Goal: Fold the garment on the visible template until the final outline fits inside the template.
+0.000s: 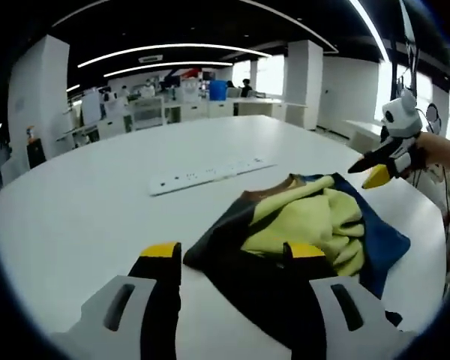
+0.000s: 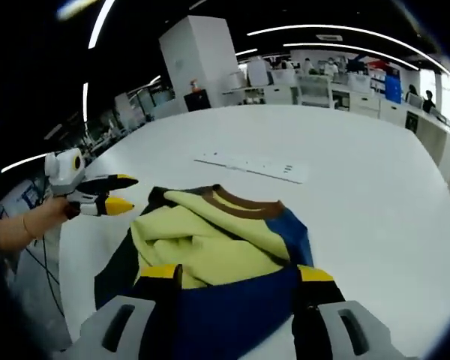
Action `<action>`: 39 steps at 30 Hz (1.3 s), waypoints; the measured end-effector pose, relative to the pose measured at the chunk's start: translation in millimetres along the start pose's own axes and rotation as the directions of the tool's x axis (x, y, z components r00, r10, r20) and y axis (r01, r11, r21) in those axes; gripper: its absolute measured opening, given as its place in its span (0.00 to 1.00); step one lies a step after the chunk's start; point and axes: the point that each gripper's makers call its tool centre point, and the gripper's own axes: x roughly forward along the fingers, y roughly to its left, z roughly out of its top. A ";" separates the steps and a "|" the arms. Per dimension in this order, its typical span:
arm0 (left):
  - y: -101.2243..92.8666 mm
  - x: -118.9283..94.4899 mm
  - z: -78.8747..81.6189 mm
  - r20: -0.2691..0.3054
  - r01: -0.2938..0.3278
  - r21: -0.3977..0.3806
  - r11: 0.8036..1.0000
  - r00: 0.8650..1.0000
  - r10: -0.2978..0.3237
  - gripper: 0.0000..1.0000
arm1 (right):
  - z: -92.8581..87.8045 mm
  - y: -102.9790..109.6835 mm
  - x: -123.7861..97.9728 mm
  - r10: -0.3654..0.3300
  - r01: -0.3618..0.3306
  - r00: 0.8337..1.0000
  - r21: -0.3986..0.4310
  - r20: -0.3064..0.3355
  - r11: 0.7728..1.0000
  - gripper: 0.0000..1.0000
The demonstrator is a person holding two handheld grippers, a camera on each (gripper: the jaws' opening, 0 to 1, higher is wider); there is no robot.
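The left gripper [image 1: 232, 251] has its jaws spread and empty, hovering over the near dark edge of the garment [image 1: 307, 225]; the right gripper [image 2: 232, 274] is likewise spread and empty above the blue part of the garment [image 2: 210, 247]. The garment lies bunched in a heap on the white table [image 1: 97, 195], yellow lining turned out, brown collar toward the power strip [image 1: 210, 172]. No template outline can be made out under it. To do this step well, I judge each gripper should take one clear edge or corner, not the heap, and draw the cloth flat before any fold. The left gripper view shows the right gripper beyond the garment's far side, jaws parted; the right gripper view shows the left gripper and the hand [image 2: 30, 217] holding it, beside the garment's dark edge.
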 end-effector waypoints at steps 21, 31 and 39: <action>-61.3 -63.2 -22.4 -0.028 0.133 0.092 0.987 0.991 -0.131 0.60 | -36.9 121.7 -32.8 0.205 -0.215 0.975 -0.147 -0.080 0.965 0.58; -84.8 -84.4 -61.4 -0.079 0.154 0.083 0.985 0.986 -0.147 0.56 | -60.3 159.5 -28.4 0.277 -0.291 0.956 -0.177 -0.100 0.940 0.49; -88.9 -90.9 -84.2 -0.091 0.127 0.062 0.990 0.988 -0.121 0.52 | -71.9 174.2 -16.6 0.294 -0.304 0.952 -0.187 -0.080 0.934 0.41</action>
